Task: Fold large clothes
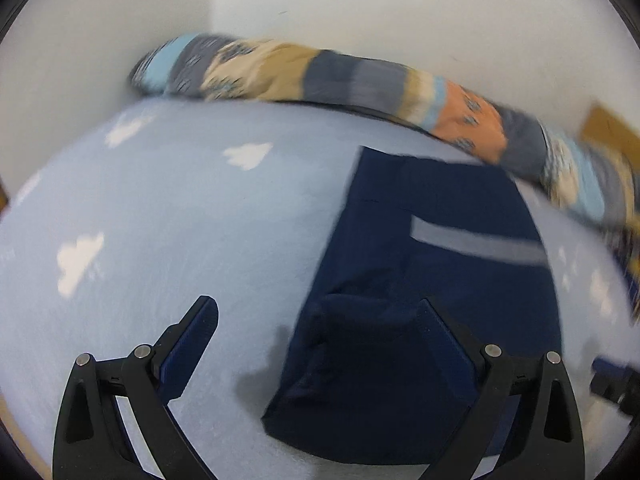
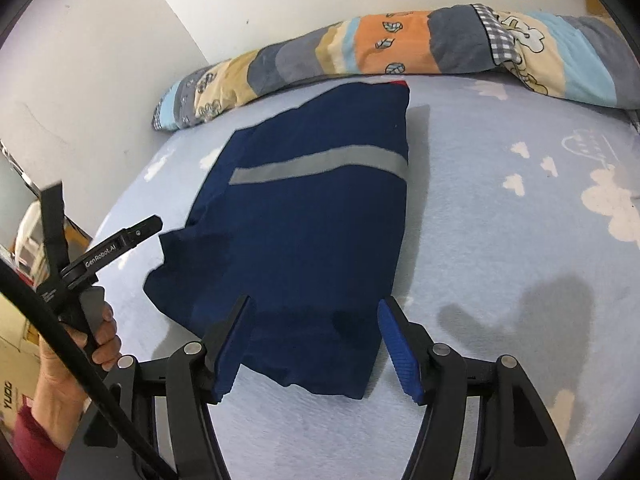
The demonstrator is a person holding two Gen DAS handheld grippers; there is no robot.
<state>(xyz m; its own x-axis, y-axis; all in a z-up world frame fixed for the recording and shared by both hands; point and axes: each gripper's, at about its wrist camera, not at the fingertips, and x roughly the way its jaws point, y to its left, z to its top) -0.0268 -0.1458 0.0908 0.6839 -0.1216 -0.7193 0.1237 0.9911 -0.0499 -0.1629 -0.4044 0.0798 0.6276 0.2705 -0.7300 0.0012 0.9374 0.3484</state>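
Observation:
A folded navy garment point(image 2: 316, 220) with a grey reflective stripe point(image 2: 320, 164) lies flat on the light blue bed sheet point(image 2: 500, 240). My right gripper point(image 2: 316, 308) stands open just above the garment's near end, one blue pad on each side of the cloth, neither pressing on it. In the blurred left wrist view the same garment point(image 1: 420, 280) lies right of centre. My left gripper point(image 1: 318, 314) is open; its right finger point(image 1: 444, 336) hangs over the garment's near left corner and its left finger point(image 1: 196, 332) over bare sheet. A hand point(image 2: 76, 344) holds the left tool at the bed's left edge.
A rolled patchwork quilt point(image 2: 400, 44) lies along the far side of the bed against the white wall point(image 2: 280, 0). White cloud prints point(image 2: 612, 204) dot the sheet. A cardboard box point(image 2: 12, 376) and clutter stand past the bed's left edge.

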